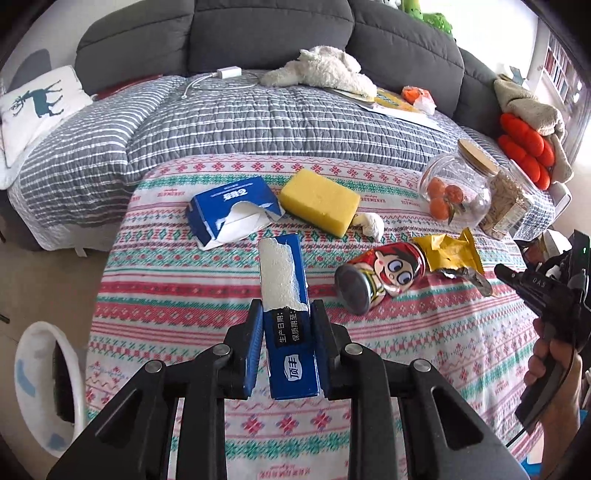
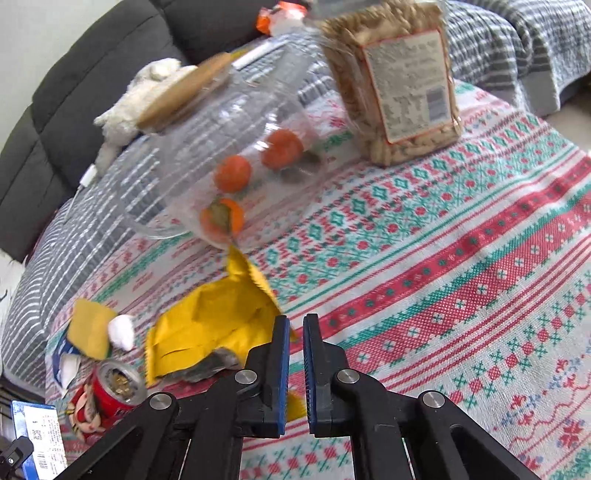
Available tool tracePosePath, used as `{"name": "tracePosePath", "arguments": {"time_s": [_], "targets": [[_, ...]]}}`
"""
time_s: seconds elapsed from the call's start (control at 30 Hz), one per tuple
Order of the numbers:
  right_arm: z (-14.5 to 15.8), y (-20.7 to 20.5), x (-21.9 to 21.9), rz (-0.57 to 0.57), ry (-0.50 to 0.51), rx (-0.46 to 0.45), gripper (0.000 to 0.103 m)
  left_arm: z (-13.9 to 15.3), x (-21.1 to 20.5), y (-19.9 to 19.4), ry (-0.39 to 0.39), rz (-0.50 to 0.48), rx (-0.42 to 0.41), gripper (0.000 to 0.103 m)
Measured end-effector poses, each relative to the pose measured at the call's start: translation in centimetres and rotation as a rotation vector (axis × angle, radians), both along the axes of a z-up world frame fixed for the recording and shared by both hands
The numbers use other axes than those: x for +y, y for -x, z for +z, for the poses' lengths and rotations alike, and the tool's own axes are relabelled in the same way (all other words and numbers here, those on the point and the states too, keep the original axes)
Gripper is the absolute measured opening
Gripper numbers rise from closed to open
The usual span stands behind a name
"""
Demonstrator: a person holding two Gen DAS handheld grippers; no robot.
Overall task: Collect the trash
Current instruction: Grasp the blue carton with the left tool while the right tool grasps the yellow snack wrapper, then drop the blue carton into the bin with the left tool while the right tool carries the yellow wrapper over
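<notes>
Left gripper (image 1: 287, 310) clamps torn blue cardboard carton (image 1: 286, 291) above patterned tablecloth (image 1: 229, 295). Right gripper (image 2: 294, 328) nearly closed, empty, over yellow foil wrapper (image 2: 218, 321). Only left view shows white bin (image 1: 48, 387); right view shows can's (image 2: 110, 391) open mouth.

A glass jar (image 1: 456, 188) with a wooden lid holds oranges (image 1: 443, 197) on the patterned cloth (image 1: 184, 295). Just right of the jar stands a nut packet (image 1: 508, 205). Left of it lies a yellow sponge (image 1: 319, 201). Behind it, a white plush toy (image 1: 319, 70) rests on the grey sofa (image 1: 258, 33).
</notes>
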State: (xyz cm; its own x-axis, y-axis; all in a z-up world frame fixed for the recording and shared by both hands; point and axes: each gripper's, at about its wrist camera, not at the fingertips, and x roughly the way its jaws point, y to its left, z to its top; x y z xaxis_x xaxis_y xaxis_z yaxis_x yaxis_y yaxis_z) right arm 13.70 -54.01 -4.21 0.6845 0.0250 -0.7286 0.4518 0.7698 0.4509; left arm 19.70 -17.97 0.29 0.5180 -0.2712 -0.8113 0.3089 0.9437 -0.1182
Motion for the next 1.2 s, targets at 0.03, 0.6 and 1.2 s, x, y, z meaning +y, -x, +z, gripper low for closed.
{"name": "tracePosePath", "arguments": {"time_s": [0.03, 0.6, 1.2], "targets": [[0.5, 0.2, 0.4, 0.014, 0.009, -0.001, 0.005, 0.1, 0.6, 0.4, 0.004, 0.000, -0.001, 0.026], [-2.9, -1.5, 2.9, 0.170, 0.163, 0.188, 0.011, -0.5, 9.3, 5.2, 0.057, 0.034, -0.032, 0.026], [4.4, 3.2, 6.1, 0.168, 0.184, 0.065, 0.048, 1.3, 16.4, 8.4, 0.101, 0.127, -0.055, 0.026]]}}
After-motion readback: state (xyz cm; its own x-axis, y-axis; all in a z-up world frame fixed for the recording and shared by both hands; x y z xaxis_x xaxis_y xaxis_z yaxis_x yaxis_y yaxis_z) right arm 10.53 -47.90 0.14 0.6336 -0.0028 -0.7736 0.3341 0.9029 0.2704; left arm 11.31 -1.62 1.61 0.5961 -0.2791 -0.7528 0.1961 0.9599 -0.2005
